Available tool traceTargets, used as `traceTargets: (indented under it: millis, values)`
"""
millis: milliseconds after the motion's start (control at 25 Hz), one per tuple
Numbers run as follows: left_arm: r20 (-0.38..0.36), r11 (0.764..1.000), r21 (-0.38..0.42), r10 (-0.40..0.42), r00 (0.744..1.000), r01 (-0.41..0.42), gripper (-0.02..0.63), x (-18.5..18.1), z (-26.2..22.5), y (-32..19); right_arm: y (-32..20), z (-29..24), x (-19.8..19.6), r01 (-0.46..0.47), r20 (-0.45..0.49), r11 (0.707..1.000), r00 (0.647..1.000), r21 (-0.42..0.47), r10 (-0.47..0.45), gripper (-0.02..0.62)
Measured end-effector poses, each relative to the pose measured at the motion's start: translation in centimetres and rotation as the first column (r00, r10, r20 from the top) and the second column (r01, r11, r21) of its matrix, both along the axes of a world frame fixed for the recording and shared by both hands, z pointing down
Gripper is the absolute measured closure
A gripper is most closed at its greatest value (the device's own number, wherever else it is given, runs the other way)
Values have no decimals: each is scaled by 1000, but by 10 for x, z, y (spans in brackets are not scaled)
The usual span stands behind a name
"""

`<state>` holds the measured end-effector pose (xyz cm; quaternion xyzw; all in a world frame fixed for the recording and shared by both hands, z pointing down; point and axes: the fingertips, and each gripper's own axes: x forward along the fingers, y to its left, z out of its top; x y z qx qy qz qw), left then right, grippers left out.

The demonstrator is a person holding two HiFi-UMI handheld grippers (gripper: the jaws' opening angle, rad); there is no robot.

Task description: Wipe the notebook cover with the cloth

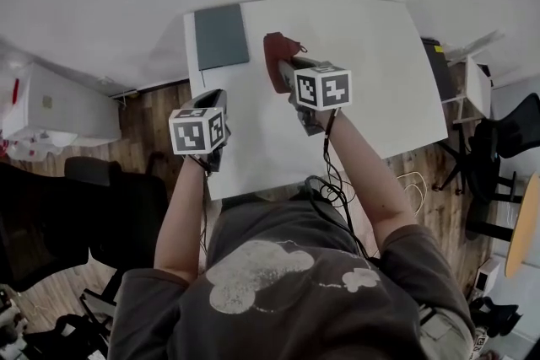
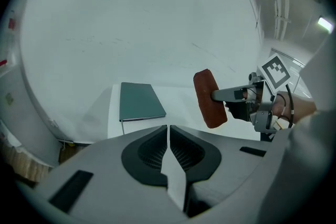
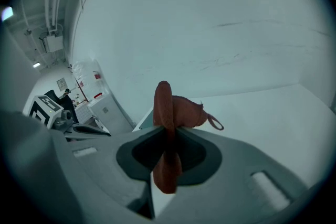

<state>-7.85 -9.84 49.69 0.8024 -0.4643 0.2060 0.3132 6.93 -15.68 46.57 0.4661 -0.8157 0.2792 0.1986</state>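
Notebook (image 1: 221, 36) first: it's closed, dark grey-green, lying flat at the far left corner of the white table (image 1: 363, 80), cover up. From the left gripper view I've got it (image 2: 139, 102) straight ahead on the table (image 2: 178, 99), nothing resting on it.

Over to my right gripper (image 1: 287, 70). Its jaws are clamped on the cloth (image 1: 278, 55), a reddish-brown wad that sits just to the right of the notebook in the head view, with a clear strip of white table between them. In the right gripper view the cloth (image 3: 170, 113) runs edge-on between the jaws of the gripper (image 3: 167, 136), bulging out beyond the tips, a small loop dangling off its right side. The left gripper view catches the same cloth (image 2: 210, 99) held upright at the tip of the right gripper (image 2: 219, 96); it looks lifted off the table, though I can't be sure of that.

My left gripper (image 1: 213, 101) hangs near the left edge of the table, on my side of the notebook and well apart from it. Its jaws (image 2: 168, 139) are pressed together with nothing between them.
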Motion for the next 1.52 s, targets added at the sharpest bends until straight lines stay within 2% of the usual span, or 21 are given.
traceTargets:
  millis: [160,280,640,920,1160,1520]
  values:
    - [13,998,0,-58,998,58,591,25,4,19,14,2,26,77,11,997,997,7,-77,538]
    - [23,996,6,-91,996,91,591,55,0,34,27,0,62,112,21,994,993,13,-113,538]
    - [23,988,52,-150,988,148,591,150,-17,89,86,8,167,167,59,986,984,7,-167,538]
    - [23,980,111,-170,985,166,591,206,-35,128,131,3,216,195,74,980,978,38,-197,538]
    - [30,979,135,-160,987,154,591,221,-53,147,151,-12,225,196,90,976,975,92,-205,538]
    - [-23,976,167,-137,990,139,591,211,-67,181,186,-38,212,201,-13,954,979,222,-203,538]
